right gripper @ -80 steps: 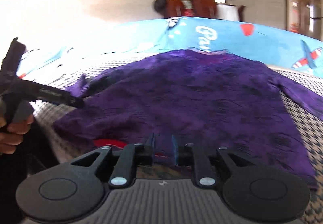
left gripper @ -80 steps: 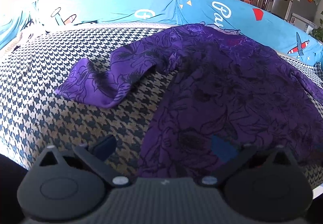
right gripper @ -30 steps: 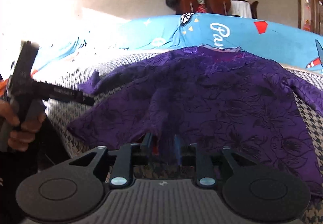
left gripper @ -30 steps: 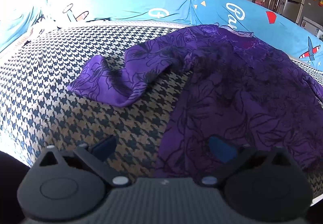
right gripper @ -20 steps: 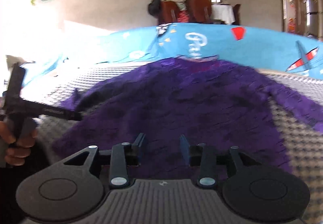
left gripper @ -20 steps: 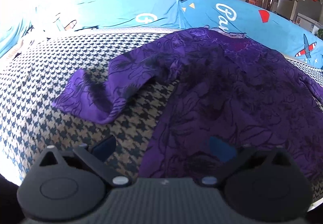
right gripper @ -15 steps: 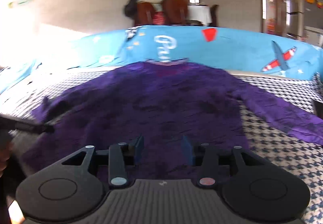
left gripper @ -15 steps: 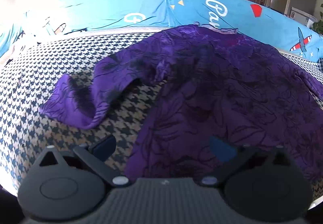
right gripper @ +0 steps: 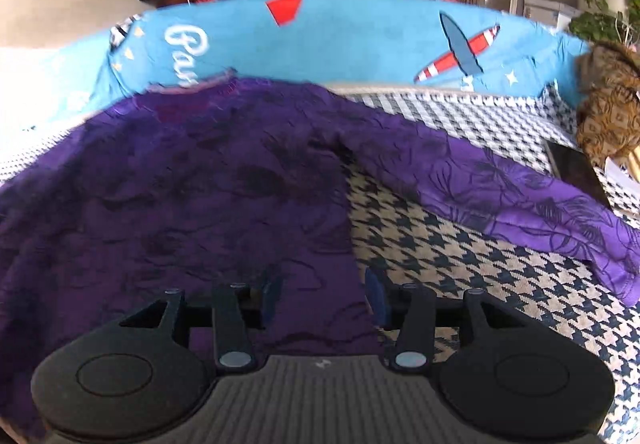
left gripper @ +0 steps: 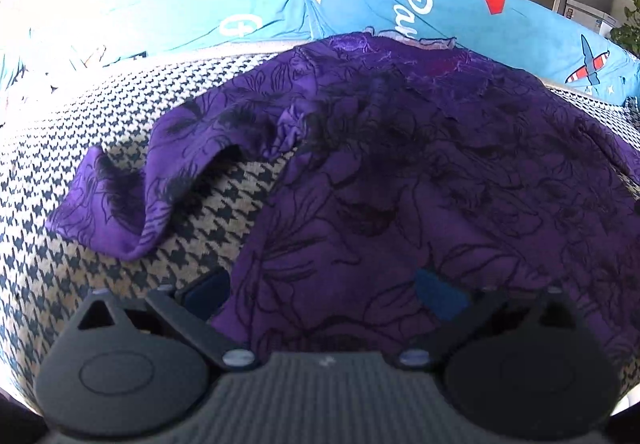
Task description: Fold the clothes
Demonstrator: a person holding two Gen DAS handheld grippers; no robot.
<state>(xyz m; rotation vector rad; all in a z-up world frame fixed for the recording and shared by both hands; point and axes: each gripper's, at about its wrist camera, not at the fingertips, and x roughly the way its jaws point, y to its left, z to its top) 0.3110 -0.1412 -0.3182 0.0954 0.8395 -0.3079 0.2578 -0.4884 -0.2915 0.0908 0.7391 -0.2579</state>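
**One purple shirt spread on the houndstooth cover, both tongs hanging over its hem**

Left wrist view: the left tongs [left gripper: 324, 292] stand wide apart, nothing pinched between the blue pads [left gripper: 438, 294]. The purple shirt [left gripper: 420, 180] lies flat ahead of them, its lower left corner directly under the gap, its left side edge running up and away from the left pad. Ahead and to the left, one sleeve [left gripper: 132, 188] lies bent and partly rolled over itself, the cuff end curled down. Bare houndstooth cover [left gripper: 48, 148] stretches left of the tongs and ahead between sleeve and body, giving open room there. Beyond the collar runs a blue cartoon-print cushion [left gripper: 256, 4] as the far border. Count here: one shirt, one sleeve visible, two pads.

Right wrist view: the right tongs [right gripper: 322, 296] are parted to a moderate gap, empty, with the shirt's lower right corner [right gripper: 320, 276] below them; the garment's right side edge runs straight ahead from the right pad. To the right of that edge lies clear houndstooth surface, then the second sleeve [right gripper: 540, 204] stretched out ahead and right. A brown patterned cloth [right gripper: 608, 120] and a dark flat object [right gripper: 576, 172] sit at the far right edge. Count: one sleeve, two pads.
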